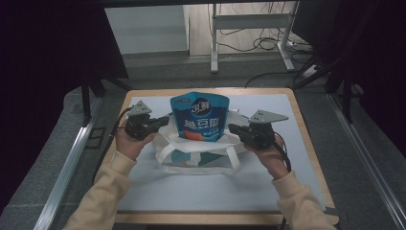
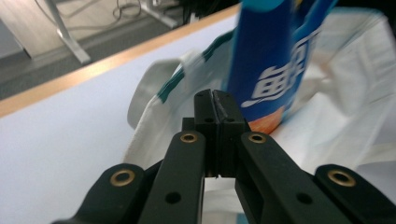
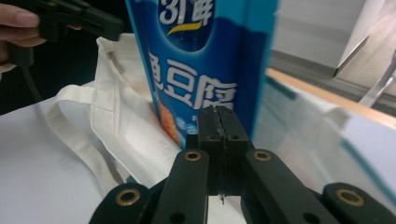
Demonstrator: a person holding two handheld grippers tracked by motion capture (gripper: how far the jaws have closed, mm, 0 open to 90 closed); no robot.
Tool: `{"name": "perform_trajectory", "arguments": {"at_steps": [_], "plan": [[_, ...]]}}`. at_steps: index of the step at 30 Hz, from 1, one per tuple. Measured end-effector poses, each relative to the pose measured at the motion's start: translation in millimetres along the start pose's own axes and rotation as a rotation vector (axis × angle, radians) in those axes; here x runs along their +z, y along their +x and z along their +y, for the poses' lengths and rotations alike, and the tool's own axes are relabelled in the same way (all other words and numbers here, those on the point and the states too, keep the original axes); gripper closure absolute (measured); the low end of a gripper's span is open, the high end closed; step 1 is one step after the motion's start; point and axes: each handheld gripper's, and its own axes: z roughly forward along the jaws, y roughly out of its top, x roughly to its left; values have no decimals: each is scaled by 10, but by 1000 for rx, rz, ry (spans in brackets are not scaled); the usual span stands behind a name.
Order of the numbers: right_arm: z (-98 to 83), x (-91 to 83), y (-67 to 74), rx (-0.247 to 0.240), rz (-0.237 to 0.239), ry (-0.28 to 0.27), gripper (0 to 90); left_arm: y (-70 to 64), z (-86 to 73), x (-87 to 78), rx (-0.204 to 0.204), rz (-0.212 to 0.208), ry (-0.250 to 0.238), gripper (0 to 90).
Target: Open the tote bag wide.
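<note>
A wooden-edged table (image 1: 306, 143) topped with a pale blue-grey mat stood on a grey floor, with the legs of another desk (image 1: 214, 43) and loose cables (image 1: 268, 43) beyond its far edge. A white tote bag (image 1: 201, 158) with teal trim lay on the mat near the middle, a little toward the far edge, its handles trailing toward the near edge. A blue snack pouch (image 1: 199, 117) with white characters and an orange patch low on its front stood upright in the bag's mouth.

The left gripper (image 1: 160, 122), held in the person's left hand (image 1: 127, 141), reached in from the left edge side to the bag's opening beside the pouch. In the left gripper view its jaws were pressed together, with white fabric around their tips; whether they pinched the cloth could not be told. The right gripper (image 1: 234, 128), held in the right hand (image 1: 268, 155), met the bag's opening from the right edge side. In the right gripper view its jaws were likewise together, just in front of the pouch's lower edge, and a grip on the fabric could not be made out there either. Both sleeves (image 1: 103, 191) were cream-coloured.
</note>
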Motion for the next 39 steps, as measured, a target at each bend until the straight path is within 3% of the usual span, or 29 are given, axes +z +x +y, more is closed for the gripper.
{"name": "perform_trajectory", "arguments": {"at_steps": [1, 7, 16, 19, 27, 32, 39], "plan": [[-16, 94, 28, 1, 7, 19, 887, 24, 2, 38, -4, 0, 15, 900], [-85, 273, 87, 9, 35, 66, 888, 116, -30, 201, -14, 11, 61, 900], [-152, 394, 152, 5, 60, 100, 888, 176, -75, 368, -22, 23, 99, 900], [-255, 456, 191, 7, 66, 140, 887, 190, -80, 413, -23, 31, 114, 900], [-431, 490, 209, 8, 73, 204, 888, 246, -75, 530, -24, 54, 131, 900], [-566, 487, 264, -6, 104, 246, 888, 276, -68, 616, -33, 69, 131, 900], [-749, 518, 344, -15, 122, 299, 889, 288, -53, 696, -44, 61, 142, 900]]}}
